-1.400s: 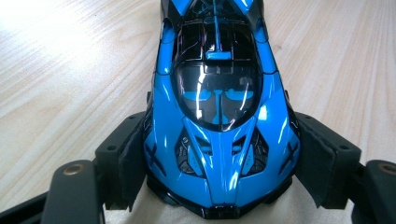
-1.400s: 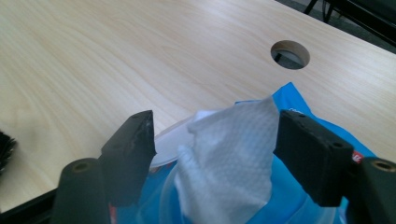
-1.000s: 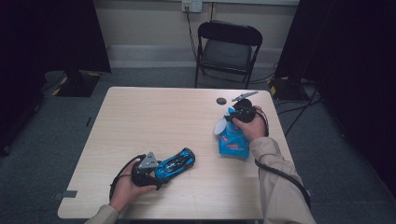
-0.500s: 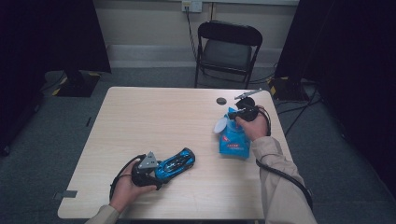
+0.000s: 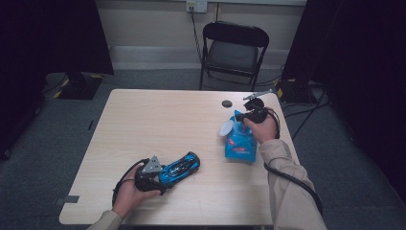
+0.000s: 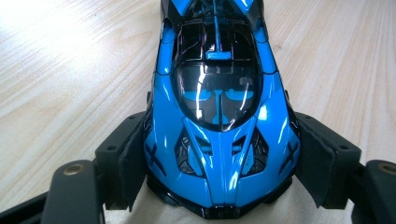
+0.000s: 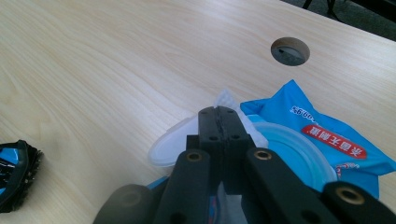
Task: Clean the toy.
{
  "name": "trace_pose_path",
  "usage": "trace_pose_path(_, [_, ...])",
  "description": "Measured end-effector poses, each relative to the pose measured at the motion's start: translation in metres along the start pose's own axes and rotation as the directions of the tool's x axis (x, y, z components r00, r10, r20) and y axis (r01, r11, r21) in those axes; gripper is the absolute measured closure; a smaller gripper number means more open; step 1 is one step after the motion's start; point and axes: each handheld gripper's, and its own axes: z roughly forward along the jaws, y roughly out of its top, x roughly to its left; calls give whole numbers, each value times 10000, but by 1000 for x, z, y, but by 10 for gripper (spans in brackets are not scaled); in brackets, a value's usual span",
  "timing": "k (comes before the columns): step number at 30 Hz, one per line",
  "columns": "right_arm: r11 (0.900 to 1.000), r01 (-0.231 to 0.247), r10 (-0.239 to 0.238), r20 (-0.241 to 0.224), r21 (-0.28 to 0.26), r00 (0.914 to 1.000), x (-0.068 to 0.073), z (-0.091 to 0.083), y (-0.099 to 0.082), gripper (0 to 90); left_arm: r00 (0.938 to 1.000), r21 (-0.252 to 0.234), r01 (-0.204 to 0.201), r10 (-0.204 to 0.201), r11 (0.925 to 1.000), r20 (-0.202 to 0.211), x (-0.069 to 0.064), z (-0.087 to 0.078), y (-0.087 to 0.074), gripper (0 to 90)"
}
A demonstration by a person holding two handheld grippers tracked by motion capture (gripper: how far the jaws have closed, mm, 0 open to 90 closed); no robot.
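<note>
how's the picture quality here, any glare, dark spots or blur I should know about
High view: table evenly lit, surroundings nearly black, everything small and soft. Left gripper view: bright washout on the wood at upper left, streaky reflections on the blue toy car. Right gripper view: wipes pack fairly sharp, near jaws slightly soft.

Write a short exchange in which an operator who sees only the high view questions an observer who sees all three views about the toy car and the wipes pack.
Operator: Does the left gripper really have the toy car?
Observer: Yes. In the left gripper view the left gripper has a pad flat against each flank of the toy car, near the end closest to the camera.
Operator: Are the right gripper's jaws open over the wipes pack?
Observer: No. The right gripper is shut, jaw to jaw, above the opening of the wipes pack. A white wipe peeks out just past the tips, but I cannot tell whether it is pinched.
</note>
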Motion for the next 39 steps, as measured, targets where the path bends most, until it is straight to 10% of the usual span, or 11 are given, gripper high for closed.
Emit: trace_pose_path(39, [9967,-73,76,40,-804,10000,2,-45,33,900,10000,29,-42,42,10000,-9,0,0,0,254])
